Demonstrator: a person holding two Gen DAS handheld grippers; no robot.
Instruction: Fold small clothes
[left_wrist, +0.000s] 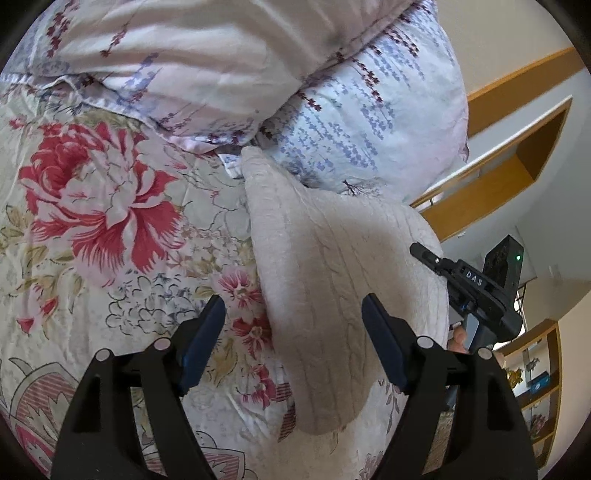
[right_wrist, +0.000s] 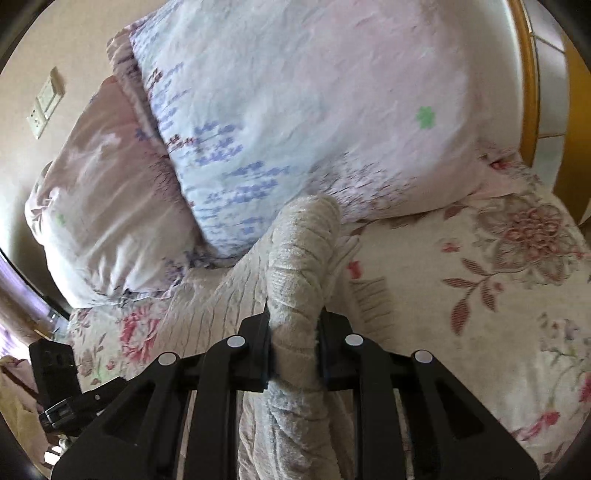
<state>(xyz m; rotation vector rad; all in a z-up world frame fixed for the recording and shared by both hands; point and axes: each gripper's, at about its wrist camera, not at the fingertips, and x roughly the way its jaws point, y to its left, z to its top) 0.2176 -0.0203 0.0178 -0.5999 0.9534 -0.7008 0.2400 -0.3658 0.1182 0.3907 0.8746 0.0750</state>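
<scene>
A cream cable-knit garment (left_wrist: 325, 280) lies on the floral bedspread (left_wrist: 110, 229), partly lifted at its right edge. My left gripper (left_wrist: 293, 321) is open just above its near part, holding nothing. My right gripper (right_wrist: 293, 343) is shut on a bunched fold of the cream knit (right_wrist: 295, 280) and holds it up off the bed. The right gripper also shows in the left wrist view (left_wrist: 436, 260), its tip at the garment's right edge. The rest of the garment lies below the right gripper.
Two lavender-print pillows (left_wrist: 351, 122) (right_wrist: 295, 110) lie against the far side, touching the garment's far tip. A wooden headboard (right_wrist: 528, 92) and wooden shelves (left_wrist: 517, 177) stand beyond. A wall socket (right_wrist: 46, 103) is at left.
</scene>
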